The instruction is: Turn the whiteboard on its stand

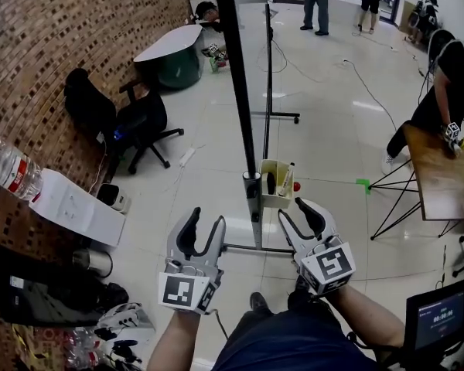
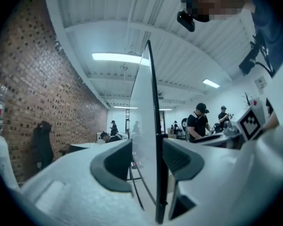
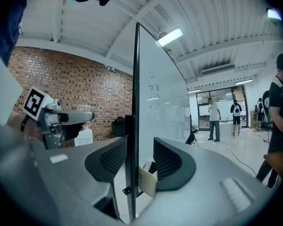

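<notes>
Black ribbed fingers (image 1: pixel 188 234) of left gripper (image 1: pixel 201 234) and right gripper (image 1: pixel 299 219) gape wide near thin glossy whiteboard (image 1: pixel 236 76).

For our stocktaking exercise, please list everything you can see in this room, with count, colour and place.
whiteboard: one, white with black frame, centre, seen edge-on
stand: one, grey, under the whiteboard
holder: one, cream, on the stand
office chair: one, black, left
round table: one, white, far left
water bottle: one, clear, left edge
wooden table: one, brown, right
people: several, far end and right
left gripper: one, white, open, low centre-left
right gripper: one, white, open, low centre-right
</notes>
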The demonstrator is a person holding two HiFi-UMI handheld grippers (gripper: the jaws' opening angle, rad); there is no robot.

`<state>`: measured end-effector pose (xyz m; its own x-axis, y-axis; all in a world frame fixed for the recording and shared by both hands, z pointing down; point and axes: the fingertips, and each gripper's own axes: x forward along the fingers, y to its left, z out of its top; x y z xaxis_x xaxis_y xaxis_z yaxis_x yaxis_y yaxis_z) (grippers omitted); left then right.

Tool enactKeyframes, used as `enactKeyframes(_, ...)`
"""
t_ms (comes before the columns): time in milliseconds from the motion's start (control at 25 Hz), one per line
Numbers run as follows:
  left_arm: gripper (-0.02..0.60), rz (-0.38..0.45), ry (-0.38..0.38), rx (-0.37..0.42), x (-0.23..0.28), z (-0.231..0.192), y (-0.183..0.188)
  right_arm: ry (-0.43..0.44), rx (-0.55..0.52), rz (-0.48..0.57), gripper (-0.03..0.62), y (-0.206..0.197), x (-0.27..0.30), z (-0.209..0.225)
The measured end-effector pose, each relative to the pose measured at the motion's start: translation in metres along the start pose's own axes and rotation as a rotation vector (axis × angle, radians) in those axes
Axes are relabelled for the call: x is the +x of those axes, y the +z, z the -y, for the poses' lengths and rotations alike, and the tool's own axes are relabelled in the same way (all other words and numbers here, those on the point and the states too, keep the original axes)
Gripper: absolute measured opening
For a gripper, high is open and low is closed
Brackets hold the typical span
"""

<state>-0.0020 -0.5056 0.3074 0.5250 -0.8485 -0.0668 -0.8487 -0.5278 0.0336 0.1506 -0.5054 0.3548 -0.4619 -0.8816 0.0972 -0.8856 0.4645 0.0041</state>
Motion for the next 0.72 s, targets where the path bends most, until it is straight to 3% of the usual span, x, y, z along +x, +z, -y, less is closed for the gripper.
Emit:
enactKeyframes(120, 0.201, -0.063, 0.033, -0.074, -0.030, -0.004, -0.027, -0.009, -0.023, -0.033, 0.196, -0.005, 0.035, -0.013)
enactKeyframes(320, 0.192, -0.137, 0.118, -0.152, -0.072, -0.011, -0.057, -0.041, -0.063, -0.076, 0.305, -0.030, 0.092, -0.013)
enactKeyframes(520, 0.187, -0.153, 0.154, -0.175, -0.082, -0.012, -0.070, -0.026, -0.070, -0.090, 0.302, -0.038, 0.110, -0.010)
enactKeyframes(720, 0.187, -0.192, 0.169, -0.153, -0.080, -0.001, -0.073, -0.024, -0.059, -0.044, 0.233, -0.029, 0.116, -0.019)
